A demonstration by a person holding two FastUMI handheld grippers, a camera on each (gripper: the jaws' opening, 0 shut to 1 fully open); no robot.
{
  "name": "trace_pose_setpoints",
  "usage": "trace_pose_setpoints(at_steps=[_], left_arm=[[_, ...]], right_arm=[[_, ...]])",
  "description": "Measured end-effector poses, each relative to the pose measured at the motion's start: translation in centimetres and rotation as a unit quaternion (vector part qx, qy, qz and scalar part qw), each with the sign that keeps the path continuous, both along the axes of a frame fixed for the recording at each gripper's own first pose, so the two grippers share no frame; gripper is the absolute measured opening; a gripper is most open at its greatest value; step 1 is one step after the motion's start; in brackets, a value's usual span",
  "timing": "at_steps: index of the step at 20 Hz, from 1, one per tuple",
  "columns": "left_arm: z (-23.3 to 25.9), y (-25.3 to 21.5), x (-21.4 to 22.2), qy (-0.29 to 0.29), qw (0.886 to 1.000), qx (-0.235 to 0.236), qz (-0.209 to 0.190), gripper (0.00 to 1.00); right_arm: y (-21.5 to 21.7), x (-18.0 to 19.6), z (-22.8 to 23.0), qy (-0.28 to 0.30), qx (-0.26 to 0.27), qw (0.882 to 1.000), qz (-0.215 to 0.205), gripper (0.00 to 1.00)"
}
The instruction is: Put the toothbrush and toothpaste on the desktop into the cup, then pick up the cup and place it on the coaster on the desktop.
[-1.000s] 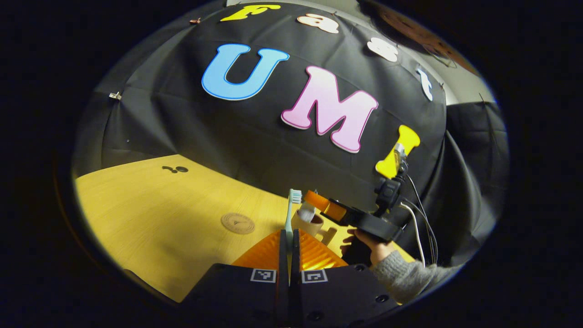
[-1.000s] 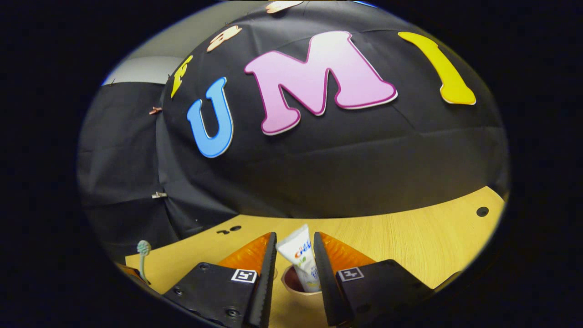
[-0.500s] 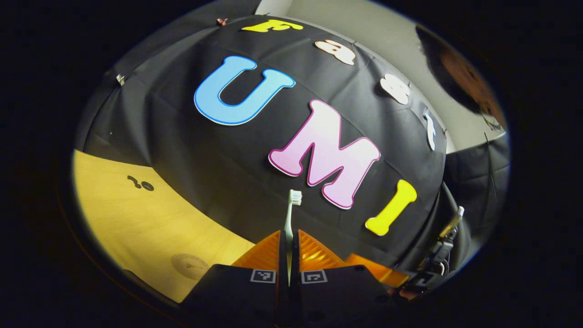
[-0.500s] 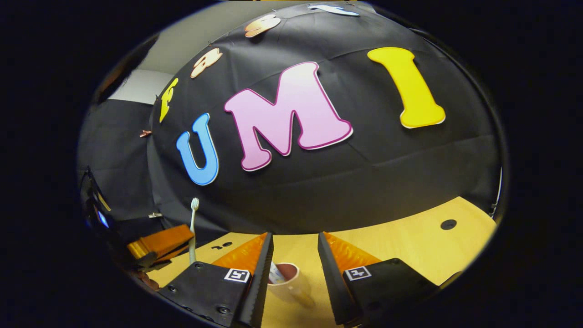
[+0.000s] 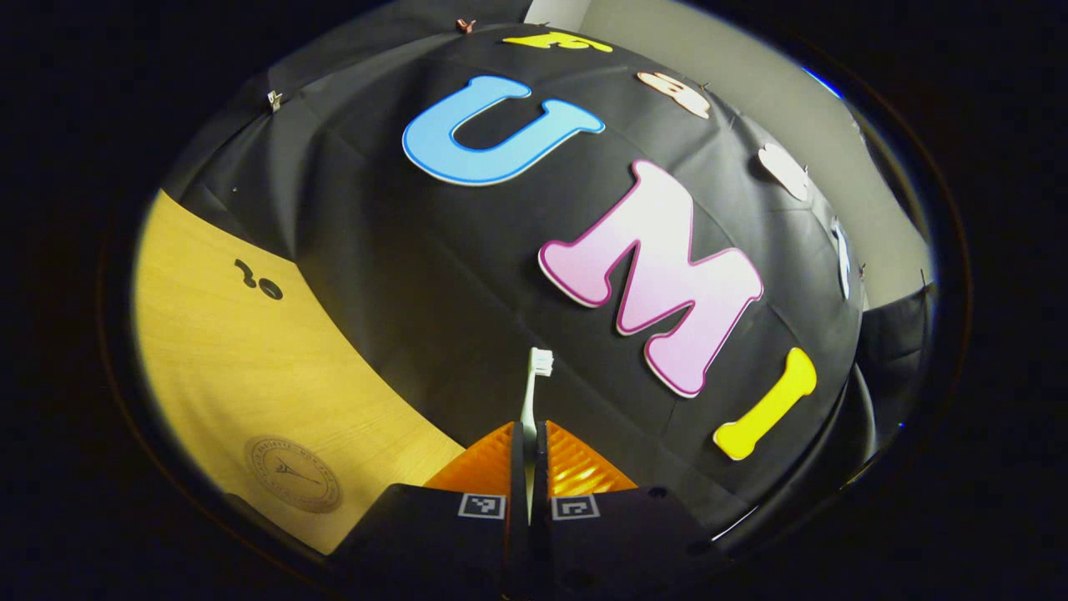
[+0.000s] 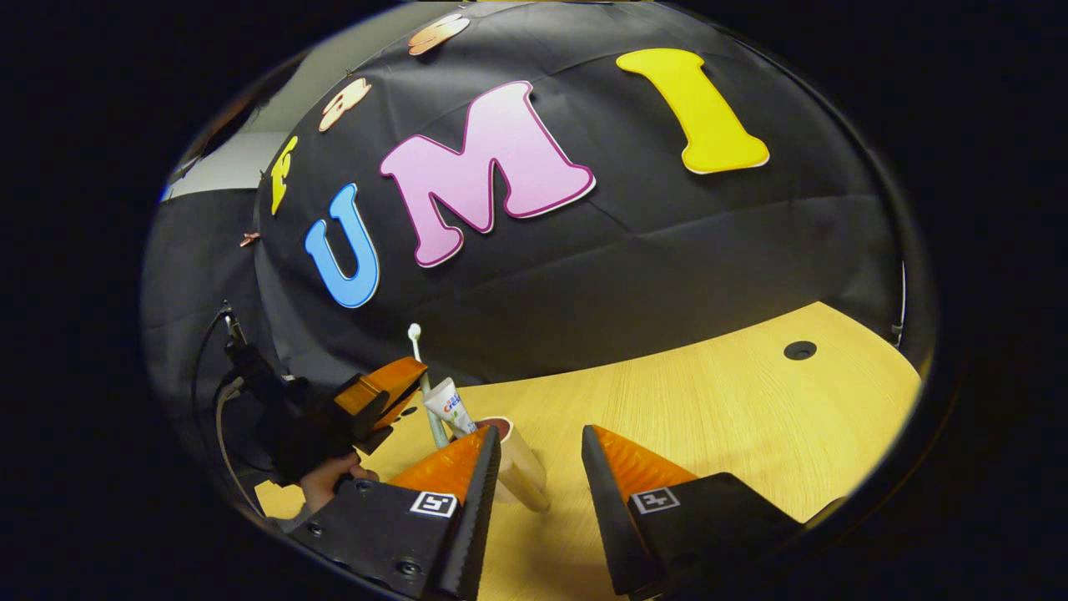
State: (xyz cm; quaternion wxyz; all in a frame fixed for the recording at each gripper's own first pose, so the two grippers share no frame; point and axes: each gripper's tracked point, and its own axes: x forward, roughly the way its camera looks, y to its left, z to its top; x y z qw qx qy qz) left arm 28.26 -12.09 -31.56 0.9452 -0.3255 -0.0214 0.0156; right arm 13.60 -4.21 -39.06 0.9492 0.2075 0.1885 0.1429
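Observation:
My left gripper (image 5: 529, 427) is shut on the pale toothbrush (image 5: 538, 367), whose bristle head points up and away from me. In the right gripper view that left gripper (image 6: 409, 376) holds the toothbrush (image 6: 414, 333) upright over the beige cup (image 6: 519, 467); the lower end reaches the cup's rim beside the white toothpaste tube (image 6: 445, 403) that stands in the cup. My right gripper (image 6: 541, 434) is open. The cup is just beyond its left finger, nothing between the fingers. The round brown coaster (image 5: 292, 473) lies on the wooden desktop (image 5: 217, 359) at the lower left.
A hand (image 6: 327, 484) in a grey sleeve holds the left gripper, with cables trailing behind it. The desktop (image 6: 734, 409) runs on to the right, with a dark cable hole (image 6: 799, 350) near its far edge. Another dark hole (image 5: 259, 284) sits near the wall.
The right gripper has let go of the toothpaste, now in the cup, and drawn back. The left gripper has carried the toothbrush over to the cup.

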Motion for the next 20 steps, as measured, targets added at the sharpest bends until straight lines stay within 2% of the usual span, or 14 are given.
trace_pose_setpoints(at_steps=[8, 11, 13, 15, 20], left_arm=[[-1.1, -1.2, 1.7, -0.015, 0.998, 0.064, 0.015, 0.06], [-1.6, 0.3, 1.9, -0.032, 0.998, 0.046, 0.029, 0.06], [-2.7, 0.5, 2.0, -0.023, 0.999, 0.028, 0.032, 0.06], [-3.3, 0.1, 1.1, -0.02, 0.999, 0.02, 0.026, 0.06], [-3.3, -2.3, -0.8, -0.018, 0.998, 0.051, -0.017, 0.06]], right_arm=[[-0.1, 0.2, -1.6, 0.017, 0.018, 1.0, 0.009, 0.6], [0.6, 0.0, -2.2, 0.019, 0.012, 0.999, 0.026, 0.6], [0.6, 0.0, -2.4, 0.02, 0.011, 0.999, 0.029, 0.6], [0.7, 0.0, -2.3, 0.019, 0.01, 0.999, 0.03, 0.6], [1.5, 0.2, -2.4, 0.024, -0.015, 0.997, 0.068, 0.6]])
